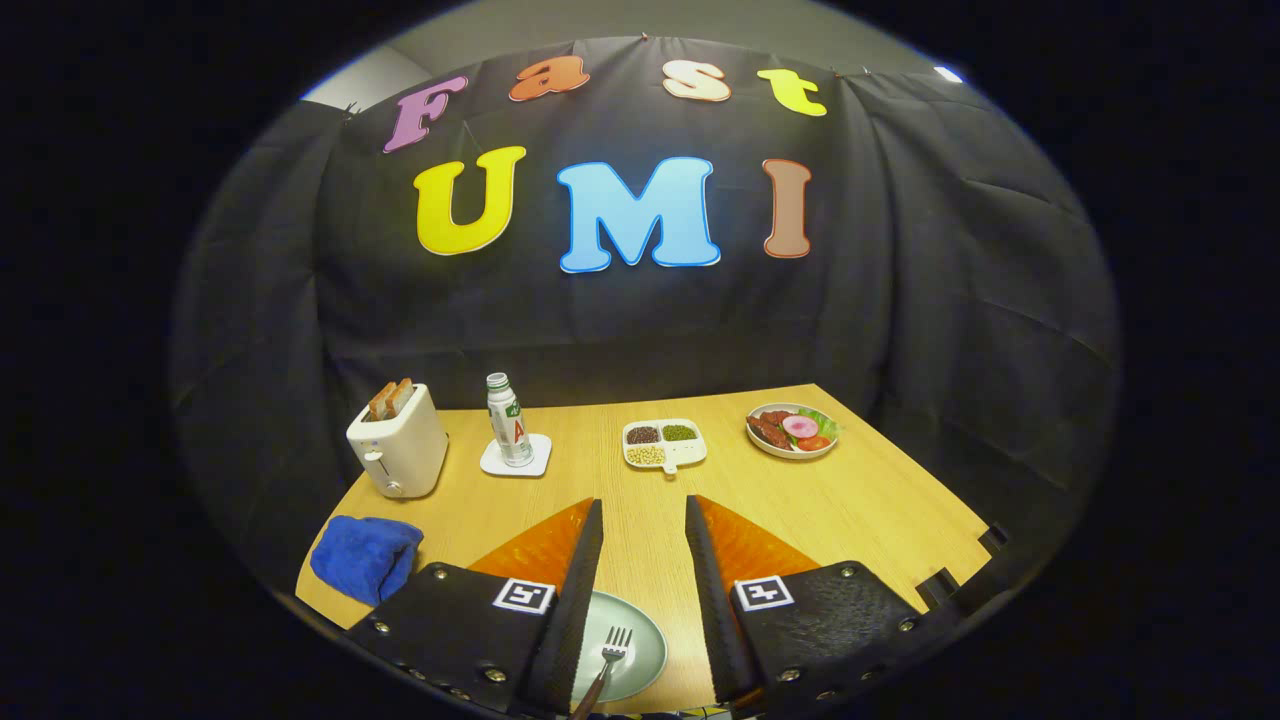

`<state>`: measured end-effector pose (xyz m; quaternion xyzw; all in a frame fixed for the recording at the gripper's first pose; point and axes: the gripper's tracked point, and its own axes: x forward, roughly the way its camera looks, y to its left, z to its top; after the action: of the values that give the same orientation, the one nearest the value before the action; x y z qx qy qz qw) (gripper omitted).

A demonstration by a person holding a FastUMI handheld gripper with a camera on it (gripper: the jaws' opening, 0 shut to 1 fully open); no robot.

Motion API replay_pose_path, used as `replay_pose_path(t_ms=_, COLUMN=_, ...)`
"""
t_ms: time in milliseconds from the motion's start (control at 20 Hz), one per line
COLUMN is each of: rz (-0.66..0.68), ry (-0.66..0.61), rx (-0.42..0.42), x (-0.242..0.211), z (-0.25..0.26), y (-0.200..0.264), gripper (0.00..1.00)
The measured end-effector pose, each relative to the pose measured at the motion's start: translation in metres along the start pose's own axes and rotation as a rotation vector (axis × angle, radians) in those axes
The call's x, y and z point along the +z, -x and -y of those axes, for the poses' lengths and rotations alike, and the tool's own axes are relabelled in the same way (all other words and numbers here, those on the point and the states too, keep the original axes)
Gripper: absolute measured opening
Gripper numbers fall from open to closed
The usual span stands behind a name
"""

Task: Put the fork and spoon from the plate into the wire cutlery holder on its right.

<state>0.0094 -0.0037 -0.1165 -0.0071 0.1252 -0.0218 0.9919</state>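
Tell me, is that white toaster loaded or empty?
Loaded: two browned slices of toast stick up from the white toaster. The gripper hangs open, well short of it.

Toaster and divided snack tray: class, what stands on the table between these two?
In the gripper view, a bottle stands upright on a white coaster between the toaster and the divided snack tray. The gripper is open, empty.

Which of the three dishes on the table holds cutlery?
The plain green plate between the open gripper's fingers, with a fork on it. The divided tray and round food plate beyond hold only food.
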Motion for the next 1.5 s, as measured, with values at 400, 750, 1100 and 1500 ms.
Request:
replay_pose_path(t_ms=400, rz=-0.214, ry=0.020, rx=0.079, x=-0.060, z=-0.023, y=-0.015, gripper=0.51)
replay_pose_path(t_ms=750, rz=-0.593, ry=-0.011, rx=0.115, x=-0.168, z=-0.037, y=-0.020, gripper=0.52)
replay_pose_path(t_ms=1100, rz=-0.797, ry=-0.036, rx=0.114, x=-0.227, z=-0.044, y=-0.013, gripper=0.52)
replay_pose_path(t_ms=1500, rz=-0.933, ry=-0.078, rx=0.117, x=-0.269, z=-0.052, y=-0.009, gripper=0.48)
